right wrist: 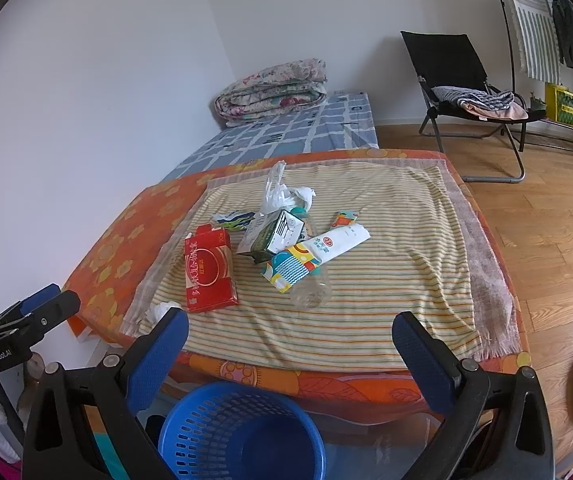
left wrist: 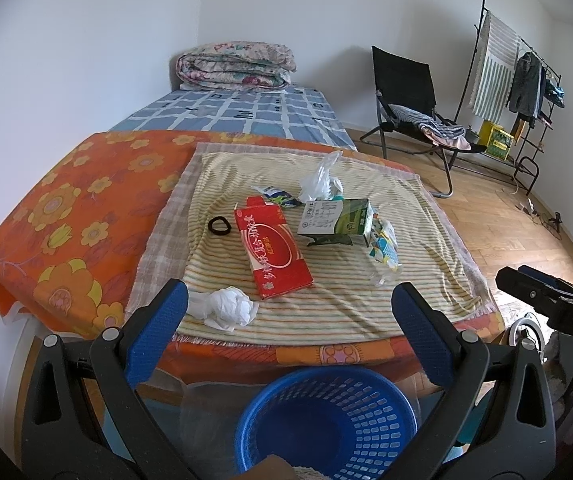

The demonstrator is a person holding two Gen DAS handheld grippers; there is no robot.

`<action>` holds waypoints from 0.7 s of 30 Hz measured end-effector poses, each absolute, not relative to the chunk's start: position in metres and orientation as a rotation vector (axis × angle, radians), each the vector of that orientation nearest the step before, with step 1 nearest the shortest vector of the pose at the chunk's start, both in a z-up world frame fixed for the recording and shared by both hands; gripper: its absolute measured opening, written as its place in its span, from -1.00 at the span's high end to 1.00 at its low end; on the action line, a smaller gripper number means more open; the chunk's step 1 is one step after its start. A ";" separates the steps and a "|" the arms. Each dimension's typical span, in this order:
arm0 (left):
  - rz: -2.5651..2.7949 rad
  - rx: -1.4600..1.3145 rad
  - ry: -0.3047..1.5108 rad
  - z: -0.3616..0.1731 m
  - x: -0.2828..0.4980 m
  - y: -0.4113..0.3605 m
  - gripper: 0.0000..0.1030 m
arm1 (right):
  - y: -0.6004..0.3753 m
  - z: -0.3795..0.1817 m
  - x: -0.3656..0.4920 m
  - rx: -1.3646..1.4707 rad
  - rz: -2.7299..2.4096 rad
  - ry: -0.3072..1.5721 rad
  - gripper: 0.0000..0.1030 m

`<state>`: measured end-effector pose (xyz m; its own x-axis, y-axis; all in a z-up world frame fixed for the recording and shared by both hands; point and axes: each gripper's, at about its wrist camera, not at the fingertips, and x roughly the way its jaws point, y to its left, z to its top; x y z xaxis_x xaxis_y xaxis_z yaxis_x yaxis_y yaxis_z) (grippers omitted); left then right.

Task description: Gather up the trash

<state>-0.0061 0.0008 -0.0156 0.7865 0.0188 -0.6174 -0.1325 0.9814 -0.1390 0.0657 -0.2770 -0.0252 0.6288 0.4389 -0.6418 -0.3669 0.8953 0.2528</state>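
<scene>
A: Writing first. Red carton (left wrist: 272,246) carries white Chinese characters round an oval; too distorted to read. Green-and-white milk carton (left wrist: 336,220), printed text too small to read. "DAS" on the right gripper (left wrist: 526,280) body, seen from the left wrist; "GenRobot.AI" on the left gripper (right wrist: 50,300), seen from the right wrist.

B: Fingers?

A: Left gripper's blue ribbed fingers (left wrist: 162,332) spread wide, nothing between them. Same for the right fingers (right wrist: 422,356), released and empty.

B: Trash location?

A: All on the striped towel (left wrist: 338,304) over the orange floral worktop (left wrist: 66,220): crumpled white tissue (left wrist: 226,306) at the near edge, clear plastic bottle (right wrist: 310,292) with a bright label, white sachet (right wrist: 338,244) with a red logo, thin plastic bag (left wrist: 320,180), a black loop (left wrist: 219,225).

B: Hidden?

A: Blue perforated plastic basket (left wrist: 326,420) sits below the near edge, its front rim cut off. The bottle is half under the cartons.
</scene>
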 end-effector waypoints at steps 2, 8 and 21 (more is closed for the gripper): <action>0.088 -0.181 0.664 -0.017 -0.007 0.003 -1.00 | -0.277 -0.026 0.066 0.101 0.461 0.763 -1.00; 0.112 -0.184 0.692 -0.021 -0.008 0.015 -1.00 | -0.276 -0.030 0.071 0.124 0.453 0.780 -1.00; 0.139 -0.244 0.778 -0.037 0.009 0.052 -1.00 | -0.267 -0.034 0.106 0.128 0.461 0.856 -1.00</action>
